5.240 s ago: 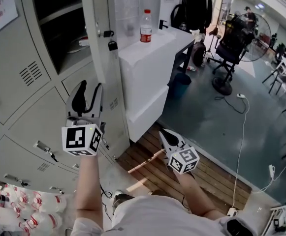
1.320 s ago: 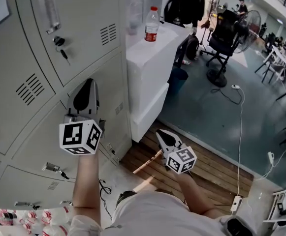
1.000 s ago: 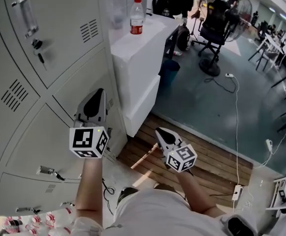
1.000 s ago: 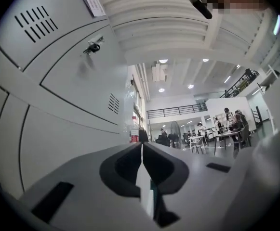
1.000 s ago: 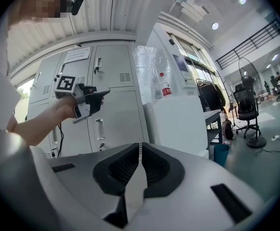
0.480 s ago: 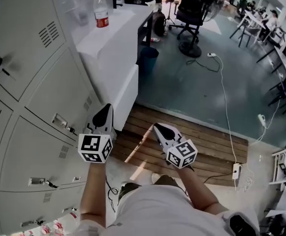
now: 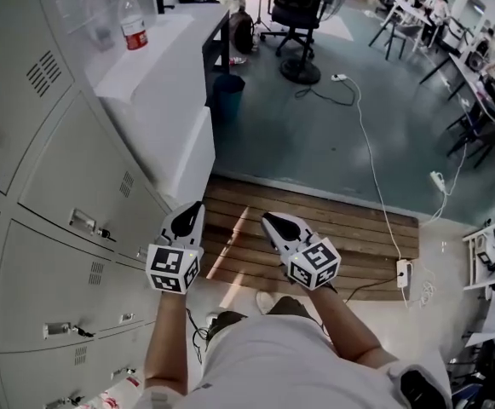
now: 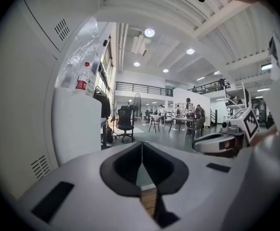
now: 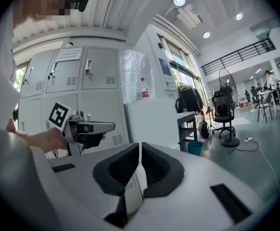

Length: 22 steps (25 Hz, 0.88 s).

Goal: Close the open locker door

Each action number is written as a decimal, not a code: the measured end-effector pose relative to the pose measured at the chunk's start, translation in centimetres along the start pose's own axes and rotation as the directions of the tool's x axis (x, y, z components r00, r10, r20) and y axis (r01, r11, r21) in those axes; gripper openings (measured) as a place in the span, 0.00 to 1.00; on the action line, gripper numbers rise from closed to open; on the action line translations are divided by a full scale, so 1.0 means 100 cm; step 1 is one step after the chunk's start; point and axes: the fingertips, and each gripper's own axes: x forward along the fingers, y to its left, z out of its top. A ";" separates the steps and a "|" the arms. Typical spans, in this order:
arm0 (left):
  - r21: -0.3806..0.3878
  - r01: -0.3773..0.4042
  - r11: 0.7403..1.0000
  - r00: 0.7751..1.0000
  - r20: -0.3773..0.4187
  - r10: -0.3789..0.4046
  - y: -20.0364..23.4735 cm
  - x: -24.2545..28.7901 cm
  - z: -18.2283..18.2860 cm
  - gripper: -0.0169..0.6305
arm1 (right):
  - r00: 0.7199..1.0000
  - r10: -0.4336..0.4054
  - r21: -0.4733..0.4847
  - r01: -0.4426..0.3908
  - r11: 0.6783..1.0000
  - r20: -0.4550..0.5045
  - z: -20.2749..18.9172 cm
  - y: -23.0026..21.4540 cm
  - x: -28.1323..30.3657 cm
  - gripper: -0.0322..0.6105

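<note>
Held low before the torso: left gripper (image 7: pixel 194 206) — jaws pressed together, nothing between the fingertips, pointing forward and close to level, its left marker cube (image 7: pixel 173 269) behind the fingers above the hand. The left forearm (image 7: pixel 169 339) is bare and extended. Beside it, the right gripper (image 7: pixel 269 221) — jaws likewise together and empty, tips angled toward the left fingertips, near but apart; right marker cube (image 7: pixel 313 264) behind them; right forearm (image 7: pixel 346 331) bare.

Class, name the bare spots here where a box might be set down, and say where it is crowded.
Free: the white counter top right of the water bottle; the wooden decking between lockers and power strip; the grey floor left of the white cable. Crowded: around the office chair and fan.
</note>
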 end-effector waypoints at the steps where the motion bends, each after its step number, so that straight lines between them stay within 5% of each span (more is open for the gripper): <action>1: 0.002 0.013 1.000 1.000 -0.006 -0.013 -0.005 0.001 -0.004 0.04 | 1.000 -0.003 -0.001 0.003 1.000 -0.001 -0.001 -0.001 -0.004 0.09; 9: 0.032 0.118 0.992 0.992 -0.053 -0.117 -0.039 -0.004 -0.033 0.04 | 1.000 -0.018 -0.012 0.018 1.000 -0.006 -0.011 0.002 -0.024 0.10; 22: 0.001 0.186 0.983 0.982 0.018 -0.186 -0.056 -0.024 -0.034 0.04 | 0.999 0.040 -0.088 -0.040 0.995 -0.005 -0.019 0.030 -0.029 0.10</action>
